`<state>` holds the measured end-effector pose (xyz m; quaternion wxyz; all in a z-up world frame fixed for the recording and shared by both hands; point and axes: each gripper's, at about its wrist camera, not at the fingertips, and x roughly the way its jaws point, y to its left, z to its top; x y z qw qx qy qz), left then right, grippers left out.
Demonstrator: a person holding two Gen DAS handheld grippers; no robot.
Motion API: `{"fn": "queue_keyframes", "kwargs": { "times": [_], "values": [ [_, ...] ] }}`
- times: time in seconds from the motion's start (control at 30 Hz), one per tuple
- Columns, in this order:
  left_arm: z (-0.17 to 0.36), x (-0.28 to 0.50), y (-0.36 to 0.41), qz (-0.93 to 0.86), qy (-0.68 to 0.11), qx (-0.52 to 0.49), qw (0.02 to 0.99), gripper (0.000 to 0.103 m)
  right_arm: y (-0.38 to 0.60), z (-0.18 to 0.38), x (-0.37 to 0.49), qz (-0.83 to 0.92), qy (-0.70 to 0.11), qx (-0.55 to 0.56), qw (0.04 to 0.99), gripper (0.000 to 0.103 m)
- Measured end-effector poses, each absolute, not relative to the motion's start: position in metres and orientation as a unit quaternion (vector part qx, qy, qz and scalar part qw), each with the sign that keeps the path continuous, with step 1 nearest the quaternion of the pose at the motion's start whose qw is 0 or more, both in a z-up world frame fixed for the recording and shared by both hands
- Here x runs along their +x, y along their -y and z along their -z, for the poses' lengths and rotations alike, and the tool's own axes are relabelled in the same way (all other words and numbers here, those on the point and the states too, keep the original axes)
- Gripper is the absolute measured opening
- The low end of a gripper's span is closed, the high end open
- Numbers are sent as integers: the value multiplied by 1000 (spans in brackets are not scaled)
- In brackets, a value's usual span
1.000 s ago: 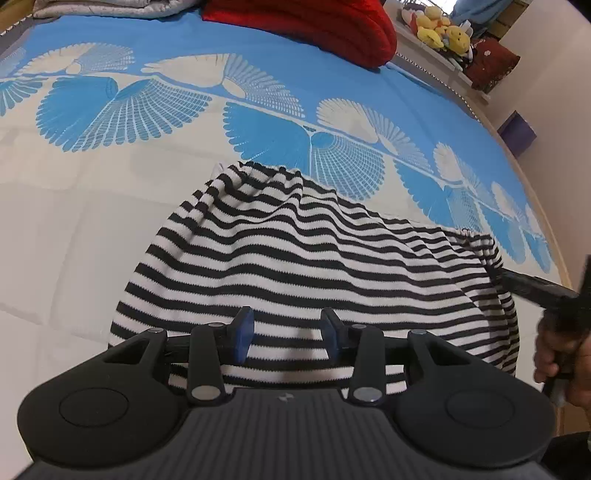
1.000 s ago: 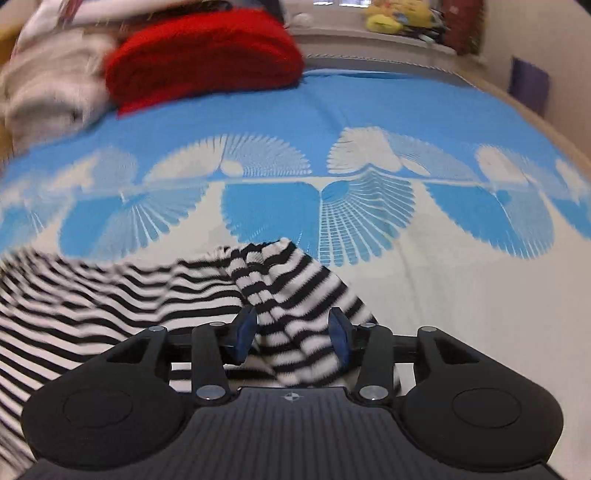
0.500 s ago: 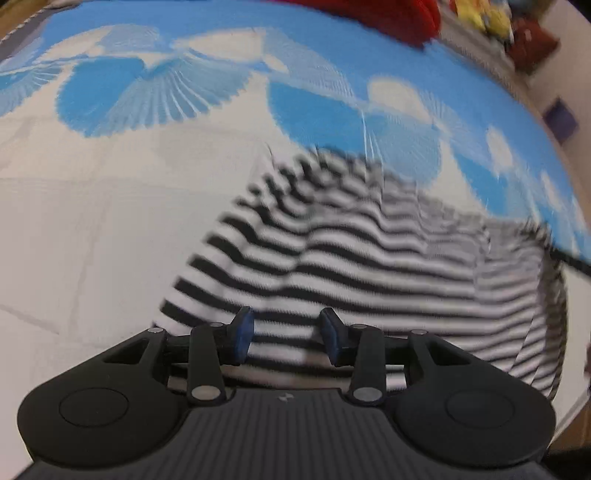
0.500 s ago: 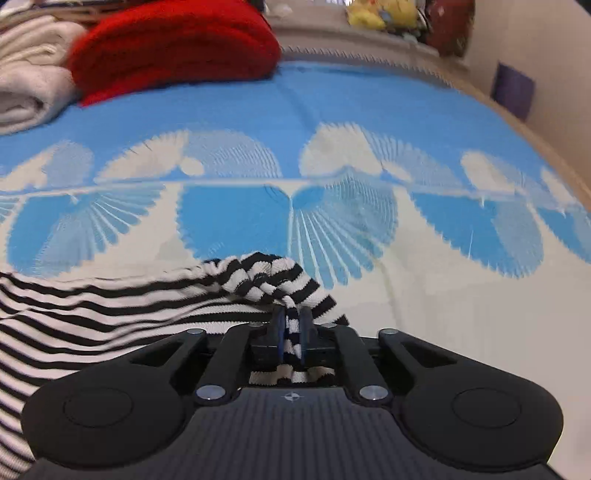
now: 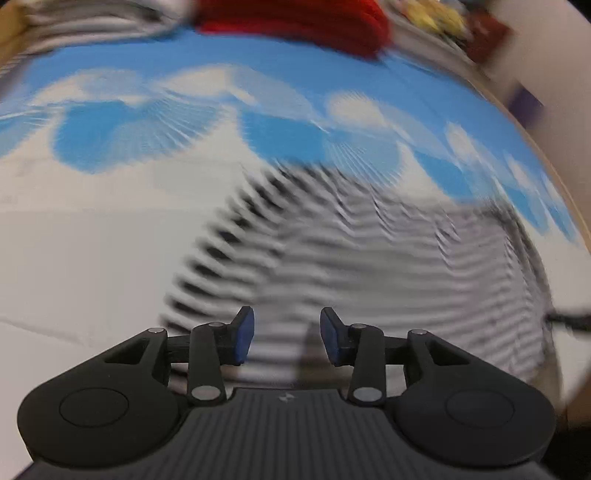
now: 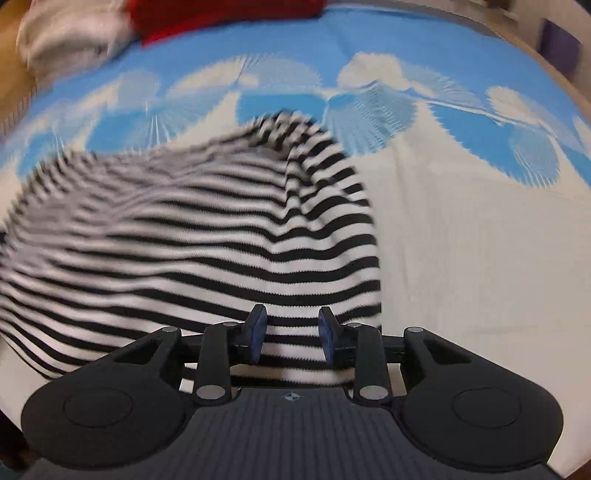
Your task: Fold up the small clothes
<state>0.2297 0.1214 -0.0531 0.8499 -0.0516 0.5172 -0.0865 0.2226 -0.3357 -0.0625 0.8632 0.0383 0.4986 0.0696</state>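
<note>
A black-and-white striped garment [image 6: 207, 236] lies on the blue-and-white bedspread [image 6: 461, 240]. In the right wrist view its right edge is bunched into a raised fold. My right gripper [image 6: 290, 334] is open over the garment's near edge, with nothing between its pads. The garment also shows, blurred, in the left wrist view [image 5: 369, 266]. My left gripper [image 5: 287, 338] is open over its near left part, empty. The tip of the right gripper [image 5: 569, 319] shows at the far right.
A red folded cloth [image 5: 306, 18] and a pale folded cloth [image 6: 70, 40] lie at the far end of the bed. Stuffed toys [image 5: 439, 14] and a purple box [image 5: 524, 99] stand beyond the bed's right edge. The bedspread [image 5: 81, 258] lies bare to the left.
My right gripper was shut on the garment's right edge half a second ago and has opened and let it go. Both views are blurred from motion. My left gripper stayed open.
</note>
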Motion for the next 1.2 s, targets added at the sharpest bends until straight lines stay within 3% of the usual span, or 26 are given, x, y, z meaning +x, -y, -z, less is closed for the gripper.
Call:
{"fn": "queue_keyframes", "kwargs": {
  "times": [0.1, 0.13, 0.2, 0.33, 0.47, 0.7, 0.9, 1.03, 1.2],
  "values": [
    [90, 222, -120, 59, -589, 20, 806, 51, 337, 74, 211, -55, -526, 27, 848, 32],
    [86, 219, -123, 54, -578, 21, 814, 56, 334, 84, 207, -45, -546, -6, 837, 32],
    [68, 209, -129, 48, -540, 10, 840, 54, 332, 87, 199, -34, -548, -35, 835, 33],
    [29, 176, -132, 40, -457, -11, 888, 54, 334, 40, 172, -3, -472, 19, 881, 37],
    [-1, 150, -125, 29, -436, -22, 899, 54, 326, 4, 136, 7, -414, 30, 910, 48],
    [12, 97, -109, 28, -421, -24, 906, 54, 316, 10, 104, 21, -404, 49, 913, 48],
    [21, 106, -119, 2, -437, -59, 898, 45, 313, 15, 106, 28, -406, 30, 913, 48],
    [36, 115, -131, -6, -468, -118, 876, 28, 312, 10, 104, 20, -405, 41, 913, 48],
    [43, 120, -140, -11, -480, -153, 864, 28, 310, 17, 100, 14, -404, 31, 914, 48]
  ]
}}
